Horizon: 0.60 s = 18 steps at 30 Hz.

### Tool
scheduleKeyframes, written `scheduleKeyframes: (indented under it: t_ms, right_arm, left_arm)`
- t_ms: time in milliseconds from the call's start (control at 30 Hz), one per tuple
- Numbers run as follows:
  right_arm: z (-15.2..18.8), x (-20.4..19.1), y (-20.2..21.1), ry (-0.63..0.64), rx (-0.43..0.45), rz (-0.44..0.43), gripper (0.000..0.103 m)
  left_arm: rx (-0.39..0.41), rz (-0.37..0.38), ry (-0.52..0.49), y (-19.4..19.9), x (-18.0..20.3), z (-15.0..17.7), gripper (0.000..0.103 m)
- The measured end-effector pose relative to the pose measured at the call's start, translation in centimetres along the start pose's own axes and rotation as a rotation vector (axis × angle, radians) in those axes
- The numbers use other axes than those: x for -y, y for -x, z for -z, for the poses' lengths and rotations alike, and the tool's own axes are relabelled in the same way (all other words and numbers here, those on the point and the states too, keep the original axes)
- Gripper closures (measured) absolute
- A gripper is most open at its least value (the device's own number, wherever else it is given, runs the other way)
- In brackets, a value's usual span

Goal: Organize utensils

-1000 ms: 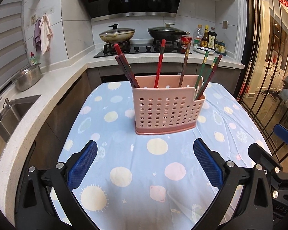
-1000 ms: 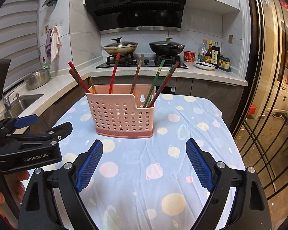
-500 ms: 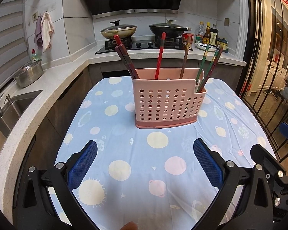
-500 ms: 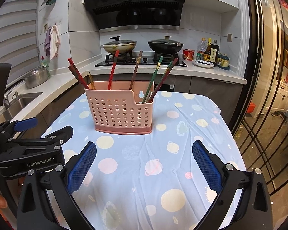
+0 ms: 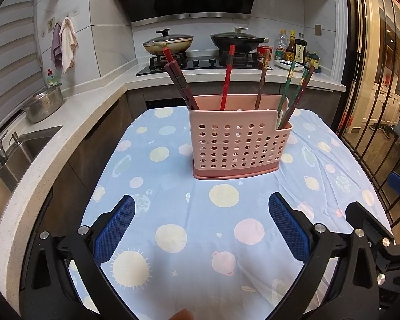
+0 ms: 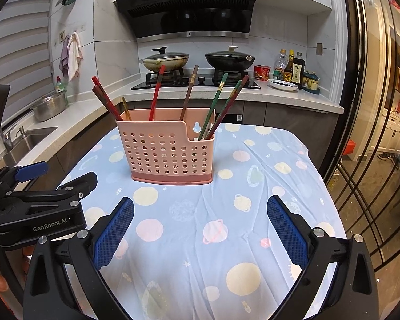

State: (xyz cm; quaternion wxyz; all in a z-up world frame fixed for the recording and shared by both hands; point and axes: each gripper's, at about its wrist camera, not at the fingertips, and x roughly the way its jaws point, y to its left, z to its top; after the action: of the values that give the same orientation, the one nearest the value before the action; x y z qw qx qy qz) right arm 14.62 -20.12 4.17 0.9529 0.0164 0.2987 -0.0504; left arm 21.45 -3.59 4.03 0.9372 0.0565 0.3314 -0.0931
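Observation:
A pink perforated utensil holder stands upright on the table with the blue planet-print cloth. Several chopsticks lean out of it: dark red ones at its left end, a red one, a brown one, and green and dark ones in the low right compartment. My left gripper is open over the cloth, short of the holder, nothing between its blue pads. My right gripper is likewise open and empty.
An L-shaped counter carries a sink, a steel colander, a hob with two lidded pans, and sauce bottles. Glass doors with black bars close the right side. The left gripper's body shows at the right wrist view's left.
Both views have tilted up slightly, so the holder sits lower in the frames. The right gripper's pads have spread a little wider. The holder and chopsticks have not moved.

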Motion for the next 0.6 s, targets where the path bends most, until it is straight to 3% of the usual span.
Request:
scheduleKeyframes:
  t_ms: [600]
  right_arm:
    - [-0.04, -0.1, -0.17, -0.002, -0.001, 0.005, 0.007]
  left_arm:
    - [0.007, -0.021, -0.028, 0.18, 0.69, 0.09, 0.007]
